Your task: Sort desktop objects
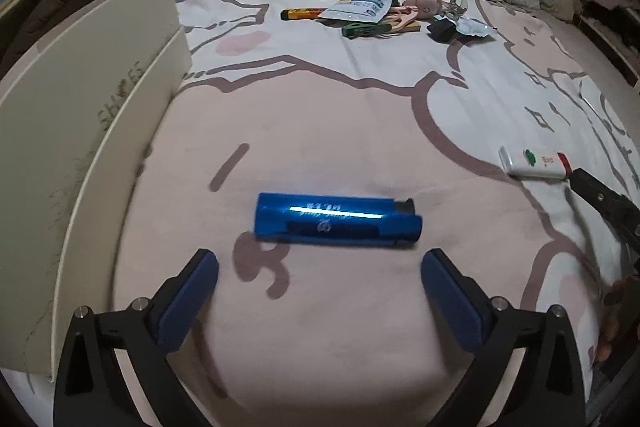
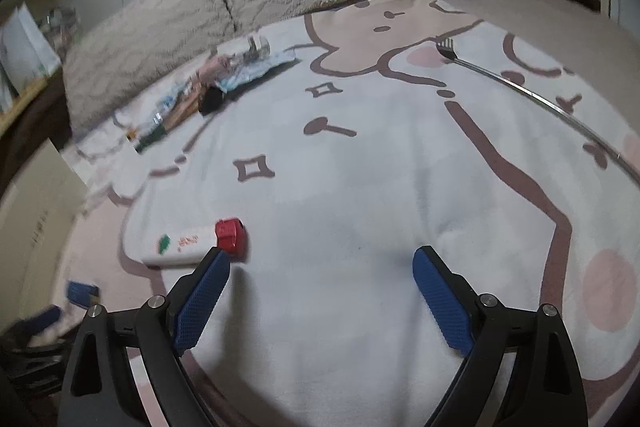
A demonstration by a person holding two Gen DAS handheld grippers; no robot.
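Left gripper (image 1: 320, 263) gapes wide, empty, just short of the blue lighter (image 1: 338, 221).

Left tool (image 1: 320, 263) with black angular arms, flat dark-blue pads (image 1: 188, 301), round silver screws at the joints, right tool (image 2: 320, 261) alike, brighter blue pads (image 2: 202, 301) with a fine grid texture

Both wrist views angled down, close over the bedspread (image 1: 360, 347); sharing the white tube (image 2: 180, 245)

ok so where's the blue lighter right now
In the left wrist view the blue lighter lies flat on the pink blanket, just ahead of the open left gripper, beside the cream box.
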